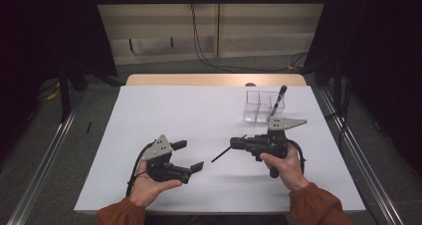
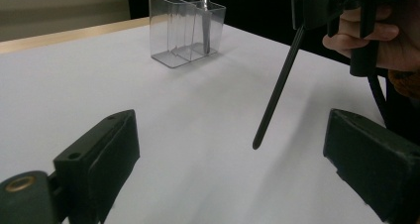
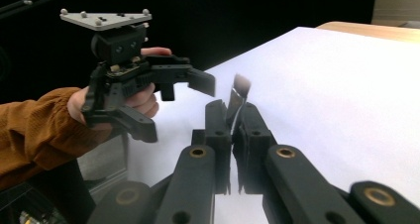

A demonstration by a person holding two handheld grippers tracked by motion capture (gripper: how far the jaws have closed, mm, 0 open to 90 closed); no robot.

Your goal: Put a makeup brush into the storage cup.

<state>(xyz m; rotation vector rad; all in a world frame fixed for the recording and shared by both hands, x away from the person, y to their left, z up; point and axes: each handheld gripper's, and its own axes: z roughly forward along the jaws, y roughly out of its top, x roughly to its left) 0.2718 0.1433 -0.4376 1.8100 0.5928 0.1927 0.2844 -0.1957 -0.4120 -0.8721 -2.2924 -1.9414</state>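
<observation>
My right gripper [image 1: 237, 144] hovers over the middle right of the white table [image 1: 199, 105], pointing left, shut on a thin black stick [image 1: 221, 155]. The stick slants down to the left with its tip just above the table. In the left gripper view the thin black stick [image 2: 277, 90] hangs from the right gripper [image 2: 309, 8] at the top right. In the right gripper view a short blurred end of the stick [image 3: 240, 91] pokes out between my shut right gripper [image 3: 236, 122]. My left gripper [image 1: 192, 156] is open at the front left, its left gripper view [image 2: 233, 169] holding nothing.
A clear plastic holder [image 1: 256, 110] with compartments stands at the back right of the table; a dark pen-like item [image 1: 279, 98] leans in it. The same clear holder [image 2: 185, 28] appears far off ahead of the left gripper. The left gripper [image 3: 173, 102] and its hand show beyond the right jaws.
</observation>
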